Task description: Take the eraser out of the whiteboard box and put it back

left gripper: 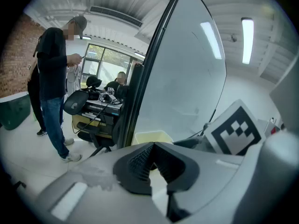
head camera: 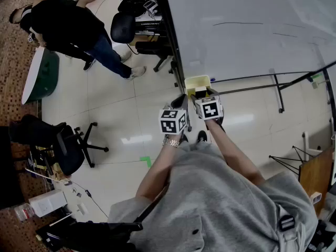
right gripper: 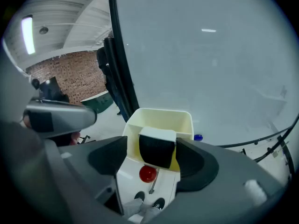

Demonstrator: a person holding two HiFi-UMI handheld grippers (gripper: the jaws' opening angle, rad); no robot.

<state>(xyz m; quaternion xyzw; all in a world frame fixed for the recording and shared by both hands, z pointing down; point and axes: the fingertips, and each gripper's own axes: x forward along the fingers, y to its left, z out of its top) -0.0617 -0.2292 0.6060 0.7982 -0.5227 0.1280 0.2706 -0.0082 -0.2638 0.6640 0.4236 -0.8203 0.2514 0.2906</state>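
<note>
A pale yellow whiteboard box (right gripper: 161, 119) hangs at the lower left corner of the whiteboard (right gripper: 201, 55); in the head view the box (head camera: 196, 81) is just ahead of both grippers. The eraser (right gripper: 157, 147), black with a white top, stands up at the box's near edge, between the jaws of my right gripper (right gripper: 153, 155). Those jaws are wide, with yellow showing on both sides of the eraser, so the gripper is open. My left gripper (left gripper: 154, 164) is beside the box (left gripper: 150, 136), pads together on nothing. In the head view the left gripper (head camera: 181, 101) and right gripper (head camera: 202, 93) are side by side.
A red round magnet (right gripper: 148, 173) sits on the white face under the box. A person in black (head camera: 68, 20) stands at the upper left near an office chair (head camera: 122, 28). Another chair (head camera: 65, 146) is at the left, and the whiteboard's stand legs (head camera: 278, 91) reach across the floor.
</note>
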